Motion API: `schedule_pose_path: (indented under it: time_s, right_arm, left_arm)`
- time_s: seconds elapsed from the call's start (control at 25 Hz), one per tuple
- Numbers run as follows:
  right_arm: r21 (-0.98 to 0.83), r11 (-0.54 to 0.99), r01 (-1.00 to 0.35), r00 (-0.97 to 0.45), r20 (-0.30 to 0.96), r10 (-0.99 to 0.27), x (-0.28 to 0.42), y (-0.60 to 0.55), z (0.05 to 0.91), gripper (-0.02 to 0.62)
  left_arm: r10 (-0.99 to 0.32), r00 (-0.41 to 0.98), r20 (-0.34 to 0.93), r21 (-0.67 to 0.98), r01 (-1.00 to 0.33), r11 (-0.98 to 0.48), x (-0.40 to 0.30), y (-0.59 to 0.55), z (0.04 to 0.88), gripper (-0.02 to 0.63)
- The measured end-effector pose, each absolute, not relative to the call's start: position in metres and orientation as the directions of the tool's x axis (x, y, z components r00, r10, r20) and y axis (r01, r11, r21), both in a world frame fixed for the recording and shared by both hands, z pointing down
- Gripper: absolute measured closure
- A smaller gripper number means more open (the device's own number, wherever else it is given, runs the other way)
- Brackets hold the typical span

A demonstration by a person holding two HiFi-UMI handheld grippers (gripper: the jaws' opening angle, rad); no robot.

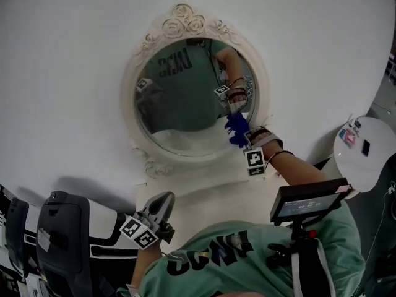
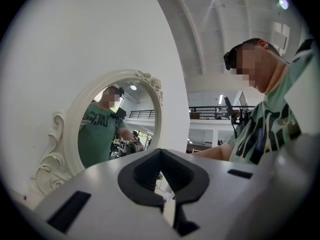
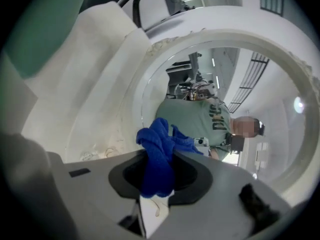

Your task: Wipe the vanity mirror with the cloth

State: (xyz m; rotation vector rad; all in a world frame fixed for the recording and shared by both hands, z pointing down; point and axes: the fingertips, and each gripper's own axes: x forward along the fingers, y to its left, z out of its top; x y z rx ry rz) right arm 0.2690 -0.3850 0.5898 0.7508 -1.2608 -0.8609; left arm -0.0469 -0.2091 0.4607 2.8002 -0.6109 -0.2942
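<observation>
So the right gripper (image 1: pixel 239 135) has its 2 jaws clamped on a bunched blue cloth (image 1: pixel 237 130), and the cloth sits at the lower right edge of the vanity mirror (image 1: pixel 185 98), right where the glass runs into the white carved frame (image 1: pixel 183 21). It looks like it's touching the glass, since the cloth meets its own reflection there (the right gripper view shows the blue wad sticking out past the jaw tips toward the mirror). The left gripper (image 1: pixel 162 204) hangs low, well apart from the mirror, below the frame's bottom left. Its jaws are pressed together with nothing in them. The mirror stands against a plain white wall (image 1: pixel 74 73).
</observation>
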Motion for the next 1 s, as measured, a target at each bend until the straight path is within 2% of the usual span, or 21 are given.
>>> schedule_pose_path:
  time_s: [0.08, 0.24, 0.4, 0.52, 0.68, 0.84, 1.0]
  right_arm:
    - [0.893, 0.450, 0.006, 0.027, 0.449, -0.893, 0.262, -0.366, 0.558, 0.505]
    - [0.854, 0.389, -0.347, -0.109, 0.375, -0.921, 0.262, -0.322, 0.498, 0.505]
    - [0.663, 0.365, -0.653, -0.220, 0.295, -0.930, 0.273, -0.275, 0.468, 0.505]
    - [0.424, 0.373, -0.825, -0.305, 0.221, -0.926, 0.275, -0.248, 0.463, 0.505]
    - [0.100, 0.431, -0.897, -0.415, 0.151, -0.897, 0.266, -0.225, 0.483, 0.505]
    - [-0.008, 0.454, -0.891, -0.450, 0.134, -0.883, 0.261, -0.224, 0.496, 0.505]
    - [-0.006, 0.456, -0.890, -0.451, 0.162, -0.878, 0.259, -0.232, 0.501, 0.506]
  left_arm:
    - [-0.419, 0.897, -0.141, 0.290, -0.367, -0.884, -0.041, -0.210, 0.459, 0.600]
    - [-0.419, 0.897, -0.140, 0.298, -0.366, -0.882, -0.034, -0.218, 0.458, 0.600]
    - [-0.430, 0.893, -0.132, 0.305, -0.376, -0.875, -0.028, -0.224, 0.457, 0.600]
    - [-0.439, 0.889, -0.130, 0.307, -0.385, -0.870, -0.023, -0.229, 0.455, 0.600]
    - [-0.442, 0.890, -0.112, 0.309, -0.391, -0.867, -0.015, -0.231, 0.456, 0.600]
    - [-0.452, 0.887, -0.100, 0.314, -0.403, -0.860, -0.013, -0.232, 0.458, 0.600]
    - [-0.455, 0.885, -0.099, 0.326, -0.403, -0.855, -0.012, -0.231, 0.462, 0.600]
